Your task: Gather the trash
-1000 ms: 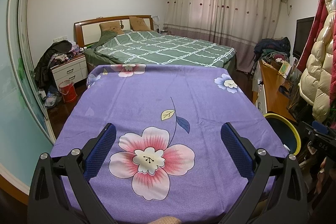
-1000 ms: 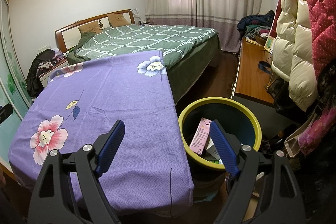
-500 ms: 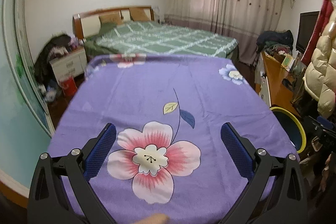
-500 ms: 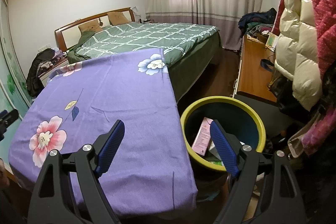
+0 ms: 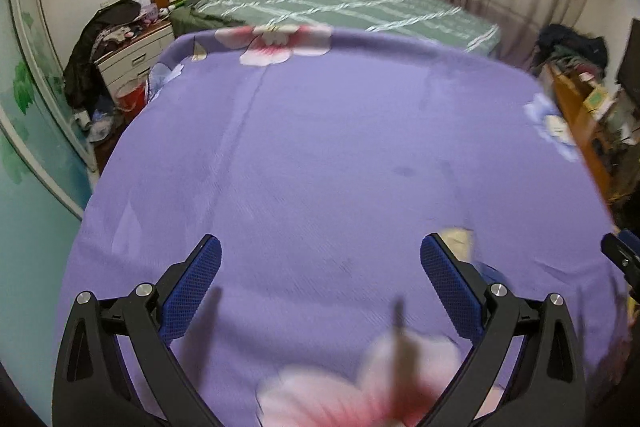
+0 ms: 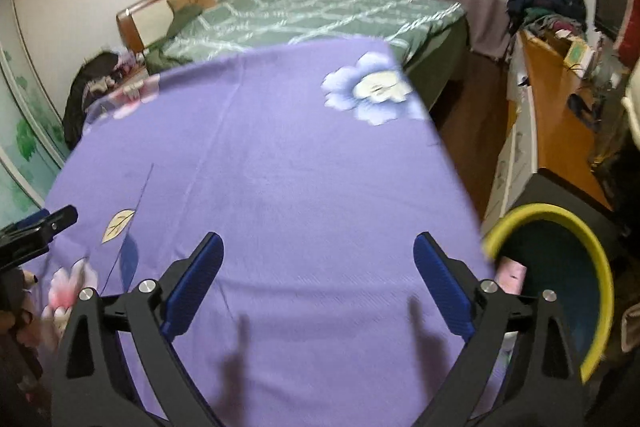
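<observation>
Both grippers have swung forward and tipped down over the table since a second ago, so its purple flowered cloth (image 5: 320, 155) now fills most of each view and the bed (image 5: 340, 3) sits higher in the picture. Motion blur smears both views.

In the left wrist view, the left gripper (image 5: 320, 281) hangs above the cloth with its blue fingers (image 5: 192, 287) spread wide and nothing between them. A sliver of the right gripper shows at the right edge of that picture.

In the right wrist view, the right gripper (image 6: 318, 281) also hangs over the cloth. Its jaws have just been opening further and now stand wide apart, with only bare cloth between the fingers (image 6: 442, 283). Their shadows fall on the cloth below.

A bin with a yellow rim (image 6: 600, 279) stands on the floor just beside the table's right edge, at the lower right of the right wrist view. A pink box (image 6: 512, 273) lies inside it, partly hidden behind the right finger. No loose trash shows on the cloth in either view. A wooden desk (image 6: 560, 115) runs along the wall beyond the bin.
</observation>
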Demonstrator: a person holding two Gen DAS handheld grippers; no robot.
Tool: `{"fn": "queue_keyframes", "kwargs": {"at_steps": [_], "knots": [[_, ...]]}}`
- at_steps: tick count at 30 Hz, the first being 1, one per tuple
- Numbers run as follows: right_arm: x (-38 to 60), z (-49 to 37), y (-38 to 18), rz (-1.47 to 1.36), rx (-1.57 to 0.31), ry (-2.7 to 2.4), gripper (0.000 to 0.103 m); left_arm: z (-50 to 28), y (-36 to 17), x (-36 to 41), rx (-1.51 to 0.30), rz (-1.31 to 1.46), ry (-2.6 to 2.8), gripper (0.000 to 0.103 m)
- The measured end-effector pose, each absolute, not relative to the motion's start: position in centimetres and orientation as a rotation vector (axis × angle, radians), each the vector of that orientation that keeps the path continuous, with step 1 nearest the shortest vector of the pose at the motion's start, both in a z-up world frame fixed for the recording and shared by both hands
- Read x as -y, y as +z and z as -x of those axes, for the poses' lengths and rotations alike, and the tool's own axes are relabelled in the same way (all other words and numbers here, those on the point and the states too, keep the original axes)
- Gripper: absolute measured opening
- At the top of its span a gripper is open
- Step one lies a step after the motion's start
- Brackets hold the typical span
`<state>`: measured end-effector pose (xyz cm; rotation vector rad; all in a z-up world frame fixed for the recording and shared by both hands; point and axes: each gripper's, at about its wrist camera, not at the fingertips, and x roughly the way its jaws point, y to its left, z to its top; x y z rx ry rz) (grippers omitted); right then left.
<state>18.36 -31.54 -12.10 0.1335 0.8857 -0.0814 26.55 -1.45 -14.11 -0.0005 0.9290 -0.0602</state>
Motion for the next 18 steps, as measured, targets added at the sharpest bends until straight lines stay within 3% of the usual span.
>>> {"fn": "queue_keyframes", "kwargs": {"at_steps": [8,18], "knots": [[28.7,-23.2,-14.1,-0.066,-0.955,-0.122,0.097,-32.1,-16.1,0.9,-0.977,-0.036,-0.037,0.098],[28.8,-24.0,-14.3,-0.06,-0.963,-0.117,0.098,-34.5,-16.2,0.7,-0.966,-0.034,-0.039,0.099]]}}
